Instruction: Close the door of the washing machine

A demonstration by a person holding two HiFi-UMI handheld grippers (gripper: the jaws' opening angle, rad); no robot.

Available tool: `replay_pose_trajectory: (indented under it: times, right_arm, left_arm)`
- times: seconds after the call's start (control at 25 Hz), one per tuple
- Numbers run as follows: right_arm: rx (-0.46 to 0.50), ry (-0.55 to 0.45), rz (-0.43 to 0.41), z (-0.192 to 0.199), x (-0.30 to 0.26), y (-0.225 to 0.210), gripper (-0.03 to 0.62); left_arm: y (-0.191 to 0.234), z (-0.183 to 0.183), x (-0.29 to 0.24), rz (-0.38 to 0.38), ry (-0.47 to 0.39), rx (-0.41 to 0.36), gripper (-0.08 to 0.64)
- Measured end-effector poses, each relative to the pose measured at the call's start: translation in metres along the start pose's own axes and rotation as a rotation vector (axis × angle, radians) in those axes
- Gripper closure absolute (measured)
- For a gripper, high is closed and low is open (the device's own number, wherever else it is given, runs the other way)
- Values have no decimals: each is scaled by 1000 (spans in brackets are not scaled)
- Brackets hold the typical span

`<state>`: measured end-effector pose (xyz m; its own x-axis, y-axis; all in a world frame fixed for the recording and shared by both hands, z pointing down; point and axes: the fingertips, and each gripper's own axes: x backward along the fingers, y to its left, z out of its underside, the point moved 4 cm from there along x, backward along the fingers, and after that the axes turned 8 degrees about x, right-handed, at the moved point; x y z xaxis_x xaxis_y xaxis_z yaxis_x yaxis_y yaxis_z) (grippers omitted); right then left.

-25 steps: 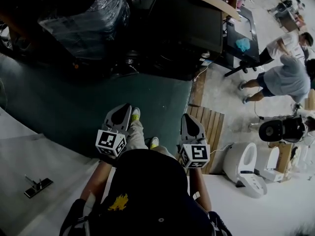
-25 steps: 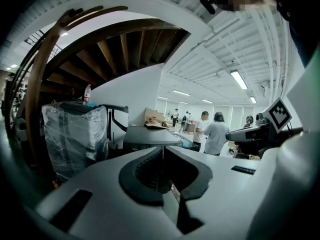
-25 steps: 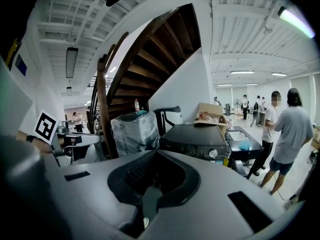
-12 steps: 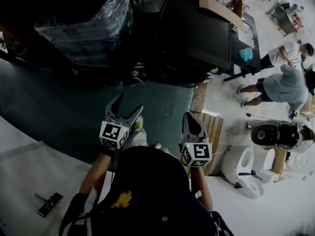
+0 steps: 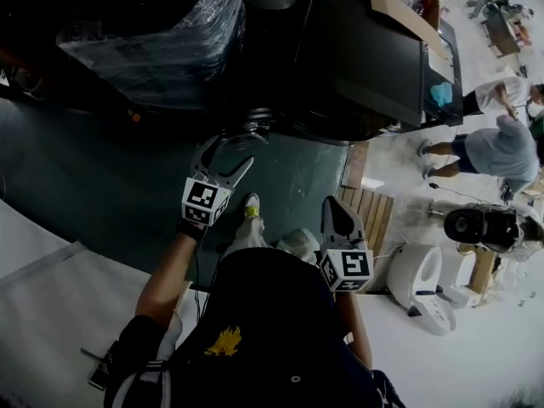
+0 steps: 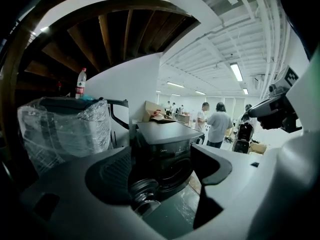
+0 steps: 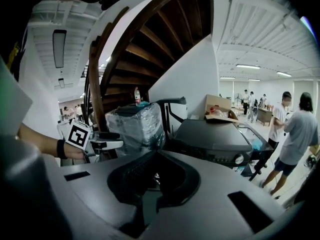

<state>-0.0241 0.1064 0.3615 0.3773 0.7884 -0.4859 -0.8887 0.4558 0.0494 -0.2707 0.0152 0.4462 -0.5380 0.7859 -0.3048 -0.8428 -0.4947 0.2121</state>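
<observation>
A dark front-loading washing machine stands ahead, with its round door swung open low at the front. My left gripper reaches out to that door. Its jaws have just opened wide, and the door shows just ahead of the fingertips with no pad pressing on it. In the left gripper view the door appears in the gap of the left gripper, below the machine front. My right gripper hangs back on the right, shut and empty. The right gripper view shows the right gripper with its fingers met.
A plastic-wrapped appliance stands left of the machine. A cardboard box lies on the machine top. A wooden pallet and white toilets are at the right. Two people stand beyond. The floor here is dark green.
The left gripper went from shut to wide open and moved forward up to the machine's door. The right gripper moved forward too and stayed shut. The person stepped closer to the machine.
</observation>
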Motion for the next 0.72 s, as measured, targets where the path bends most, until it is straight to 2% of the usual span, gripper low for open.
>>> replay_pose_trajectory:
  times: [0.12, 0.28, 0.56, 0.72]
  right_arm:
    - [-6, 29, -2, 8, -13, 5, 566]
    - [-2, 121, 9, 33, -16, 9, 566]
    - [10, 173, -3, 43, -41, 10, 566]
    - [13, 192, -53, 51, -46, 19, 566]
  left_arm:
    - [29, 18, -21, 1, 32, 24, 192]
    - [50, 49, -46, 25, 93, 63, 192]
    - [83, 84, -95, 32, 153, 33, 192]
    - [98, 114, -120, 31, 208, 29, 192]
